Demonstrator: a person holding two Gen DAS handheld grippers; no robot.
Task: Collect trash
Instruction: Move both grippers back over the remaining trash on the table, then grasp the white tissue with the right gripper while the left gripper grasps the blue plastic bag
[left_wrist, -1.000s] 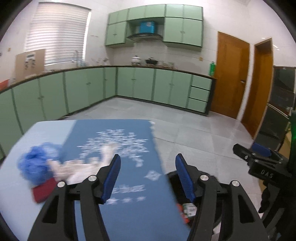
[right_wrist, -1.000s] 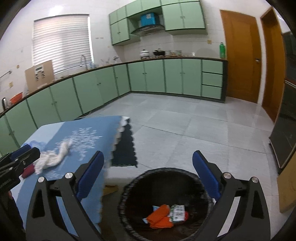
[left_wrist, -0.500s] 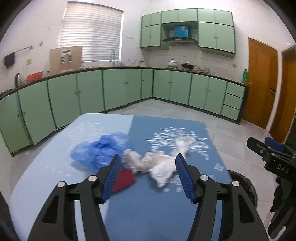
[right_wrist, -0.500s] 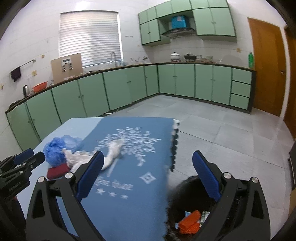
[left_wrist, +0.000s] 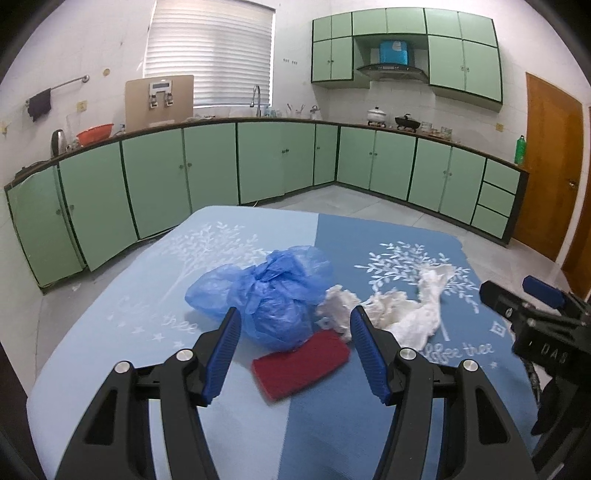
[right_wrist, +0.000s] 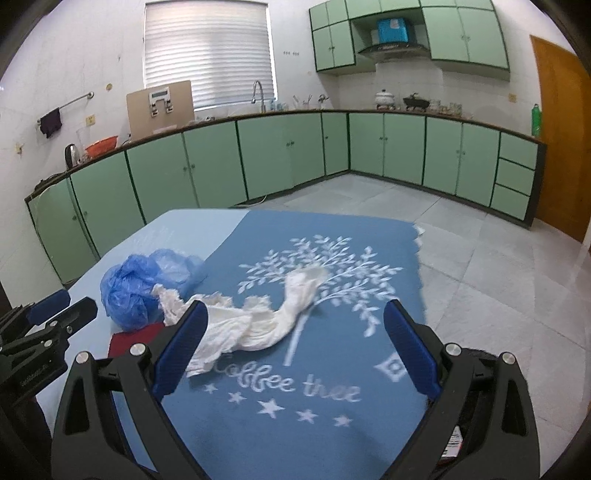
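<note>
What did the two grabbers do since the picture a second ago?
Both tools swung away from the bin and toward the table. The left tool now faces the blue bag and red cloth; the right tool faces the white rag. Both stayed open and empty; the trash hasn't moved.

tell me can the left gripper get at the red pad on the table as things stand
Probably yes: the left gripper is open and empty, the red pad lies flat just ahead, only its far edge tucked under the blue bag.

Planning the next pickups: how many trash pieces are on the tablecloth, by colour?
Blue: 1, crumpled plastic bag
White: 1, twisted tissue wad
Red: 1, flat pad
Total: 3
</note>
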